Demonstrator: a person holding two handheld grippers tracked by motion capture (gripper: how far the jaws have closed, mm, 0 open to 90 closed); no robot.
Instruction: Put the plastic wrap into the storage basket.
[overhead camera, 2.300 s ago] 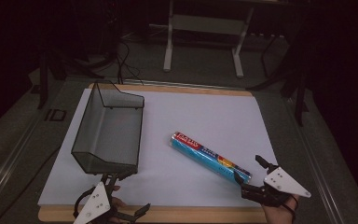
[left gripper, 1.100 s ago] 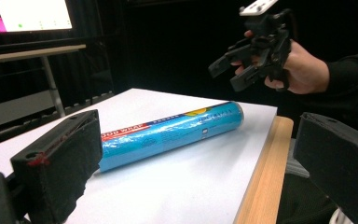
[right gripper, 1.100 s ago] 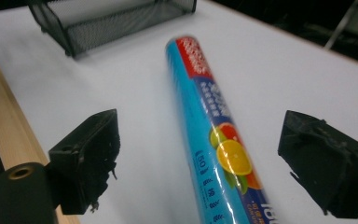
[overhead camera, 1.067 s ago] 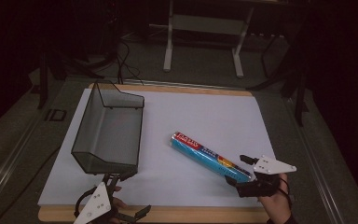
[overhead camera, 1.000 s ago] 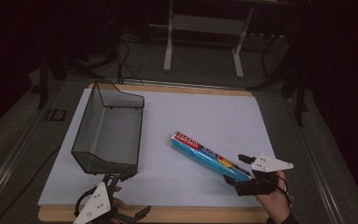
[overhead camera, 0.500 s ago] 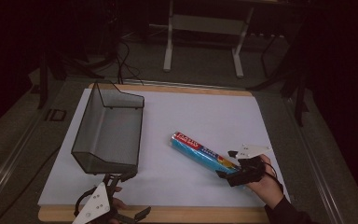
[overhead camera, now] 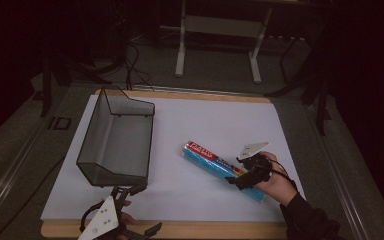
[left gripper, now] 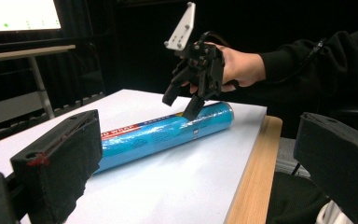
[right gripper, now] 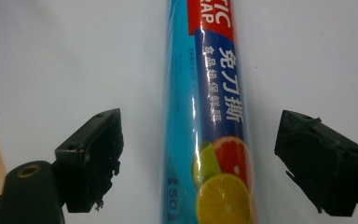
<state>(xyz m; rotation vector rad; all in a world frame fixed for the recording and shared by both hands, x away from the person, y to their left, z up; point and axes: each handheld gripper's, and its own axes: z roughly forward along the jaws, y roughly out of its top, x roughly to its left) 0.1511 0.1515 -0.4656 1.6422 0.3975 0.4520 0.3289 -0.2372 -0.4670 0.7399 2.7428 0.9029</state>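
- The left tongs (overhead camera: 130, 192) rest at the near edge of the bench (overhead camera: 190, 229), jaws spread wide with nothing between them, just short of the basket's near wall. They look parked there, ready to steady the basket if needed.
- The right tongs (overhead camera: 245, 172) hover over the near-right end of the roll of plastic wrap (overhead camera: 223, 170). In the right gripper view the roll (right gripper: 209, 116) runs straight up between the 2 jaws, with white paper showing on both sides, so the pads do not yet press on it. The jaws have just been closing, with the roll between them but not gripped.
- The roll lies flat and slantwise on the white sheet (overhead camera: 205, 120), right of centre, its red-labelled end pointing toward the basket. Straddling it across its width gives the tongs a square hold on a round thing that could otherwise roll away.
- Farther left, the dark wire basket (overhead camera: 117, 140) stands upright with its open top clear, well apart from the roll; I judge it the likely place for the roll.
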